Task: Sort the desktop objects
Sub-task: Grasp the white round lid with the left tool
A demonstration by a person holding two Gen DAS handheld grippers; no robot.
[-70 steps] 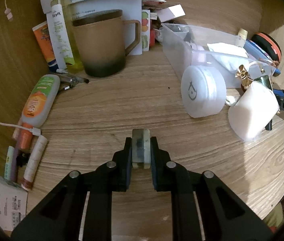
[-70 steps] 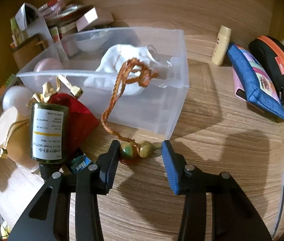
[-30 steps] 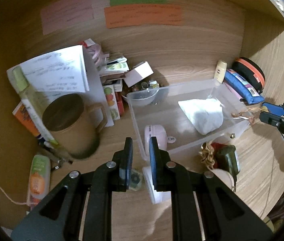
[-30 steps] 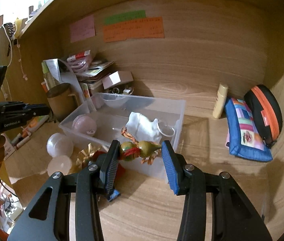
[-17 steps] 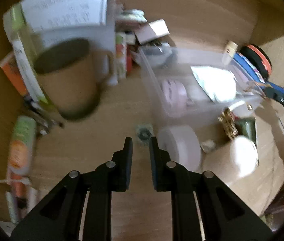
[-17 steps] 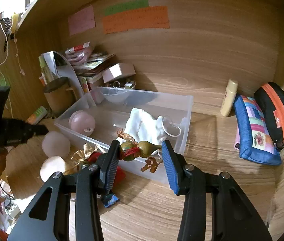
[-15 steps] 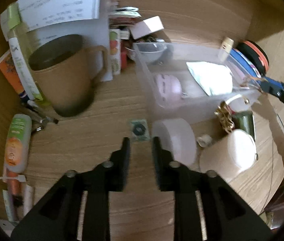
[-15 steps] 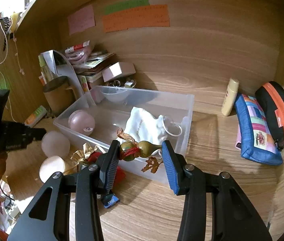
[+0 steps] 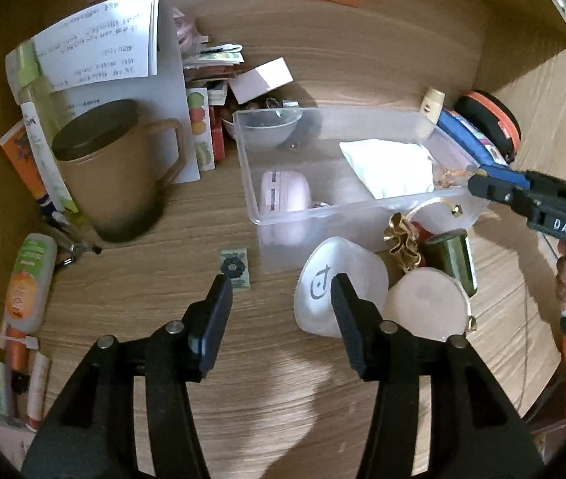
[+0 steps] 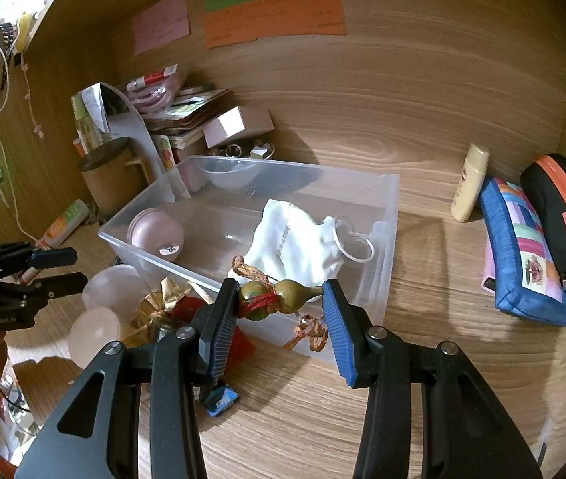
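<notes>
Your right gripper (image 10: 281,305) pinches the gourd charm (image 10: 275,299) just above the clear bin (image 10: 386,215), apparently ready to drop it in, while your left gripper (image 9: 281,293) hangs with jaws spread over the counter (image 9: 283,399).

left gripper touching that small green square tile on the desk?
Apart. In the left wrist view the left gripper is open, and the green tile lies flat on the desk beyond the left fingertip, wood grain showing between them.
</notes>
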